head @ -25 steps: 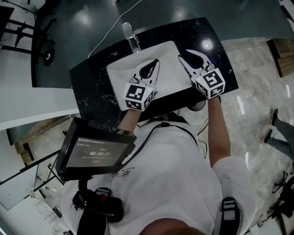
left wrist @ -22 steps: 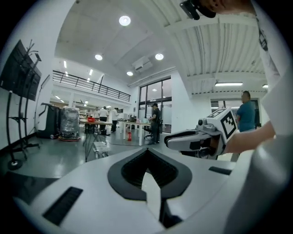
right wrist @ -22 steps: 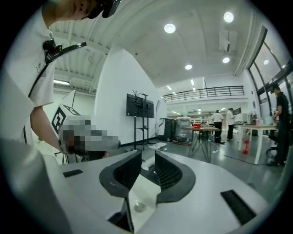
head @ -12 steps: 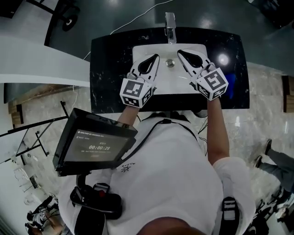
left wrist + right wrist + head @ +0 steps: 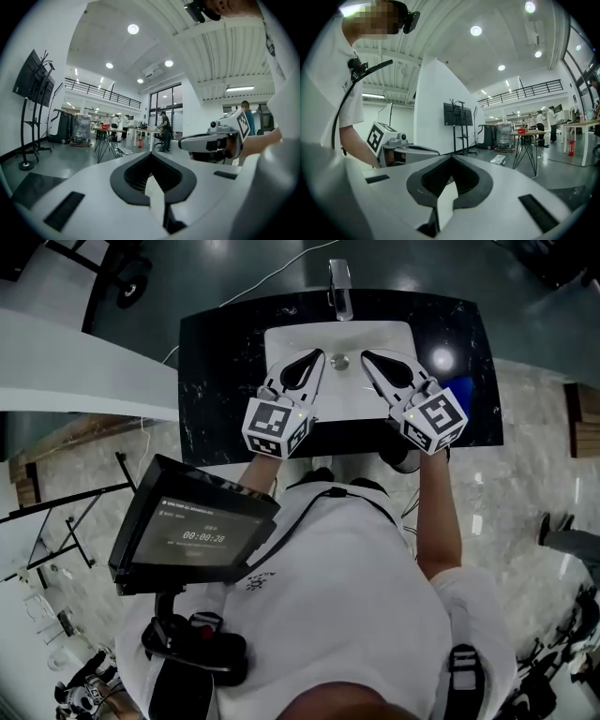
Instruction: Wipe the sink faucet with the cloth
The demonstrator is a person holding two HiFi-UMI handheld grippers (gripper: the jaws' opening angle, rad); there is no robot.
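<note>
The faucet (image 5: pixel 341 292) is standing at the far rim of the sink (image 5: pixel 286 338), dead centre, its spout reaching over the basin toward the drain (image 5: pixel 340 361). From the head view it's looking small and foreshortened, so its handle is hard to make out.

Both tongs are hovering over the near half of the basin, one on either side of the drain and well short of the faucet. The left tongs (image 5: pixel 319 355) are sitting pinched together at the tips, with nothing in the hollow between them. The right tongs (image 5: pixel 366 355) have just been closing and are now meeting tip to tip, gripping nothing either. Whether either pair is touching the basin, I can't tell from above.

Just right of the sink, a blue thing (image 5: pixel 461 390) is lying on the black desk (image 5: pixel 220 371), half hidden behind the right tongs, and I can't tell what it is. Both gripper views are looking level across a big hall, so neither is showing the faucet. A dark screen (image 5: pixel 192 531) is showing at the person's left.
</note>
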